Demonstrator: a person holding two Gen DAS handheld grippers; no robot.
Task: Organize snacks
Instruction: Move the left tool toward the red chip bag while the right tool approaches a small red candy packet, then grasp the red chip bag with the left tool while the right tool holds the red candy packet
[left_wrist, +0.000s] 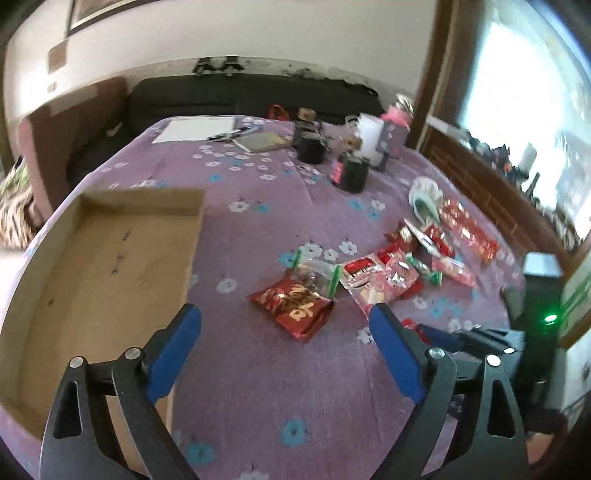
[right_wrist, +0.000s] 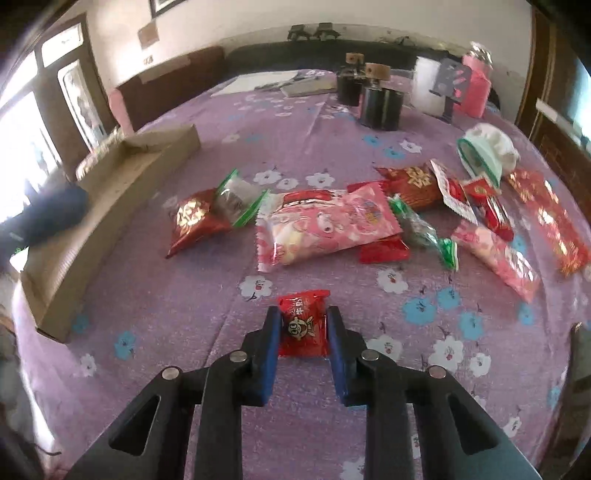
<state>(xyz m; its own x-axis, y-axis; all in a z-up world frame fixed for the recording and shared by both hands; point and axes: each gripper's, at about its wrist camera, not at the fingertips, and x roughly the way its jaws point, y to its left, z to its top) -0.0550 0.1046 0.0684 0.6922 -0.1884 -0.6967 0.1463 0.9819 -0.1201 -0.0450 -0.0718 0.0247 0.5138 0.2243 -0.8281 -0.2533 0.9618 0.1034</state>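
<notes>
A shallow cardboard tray (left_wrist: 92, 266) lies at the table's left; it also shows in the right wrist view (right_wrist: 110, 192). Several snack packets lie in a heap on the purple cloth: a red-gold packet (left_wrist: 295, 310) (right_wrist: 195, 219), a clear zip bag (left_wrist: 314, 275) (right_wrist: 240, 197), a large pink packet (right_wrist: 325, 225) (left_wrist: 373, 284), a green-wrapped packet (right_wrist: 421, 229). My left gripper (left_wrist: 286, 317) is open and empty, above the cloth just before the red-gold packet. My right gripper (right_wrist: 303, 314) is shut on a small red candy packet (right_wrist: 303, 325), low over the cloth.
Black jars (right_wrist: 378, 107) (left_wrist: 351, 171), a pink container (right_wrist: 476, 88), papers and a notebook (left_wrist: 262, 142) stand at the far end. A white-green pouch (right_wrist: 487, 149) and long red packets (right_wrist: 550, 218) lie at the right. A dark sofa (left_wrist: 251, 96) is behind the table.
</notes>
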